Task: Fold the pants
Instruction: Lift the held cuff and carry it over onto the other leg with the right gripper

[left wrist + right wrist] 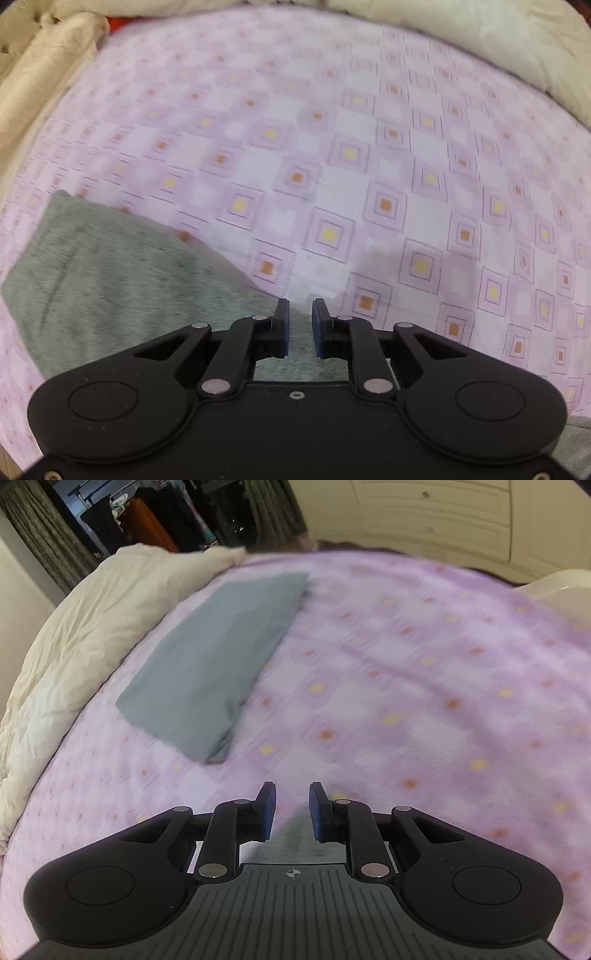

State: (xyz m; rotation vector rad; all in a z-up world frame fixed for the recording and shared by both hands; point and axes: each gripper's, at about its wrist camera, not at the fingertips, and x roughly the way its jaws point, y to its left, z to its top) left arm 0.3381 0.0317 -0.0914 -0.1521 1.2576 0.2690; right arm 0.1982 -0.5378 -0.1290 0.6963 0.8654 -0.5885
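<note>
The grey pants [216, 657] lie folded into a flat oblong on the pink patterned bedsheet [424, 686], ahead and to the left of my right gripper [292, 794]. That gripper is open and empty, above the sheet and well short of the pants' near corner. In the left wrist view grey fabric [110, 280] lies at the lower left and runs under my left gripper [300, 310], which is open and holds nothing. Whether its pads touch the fabric I cannot tell.
A cream duvet [85, 627] is bunched along the left of the bed; it also shows at the top right of the left wrist view [498, 48]. A beige padded bed edge [40, 85] lies at upper left. A dark wardrobe [155, 520] and cream door [424, 513] stand beyond.
</note>
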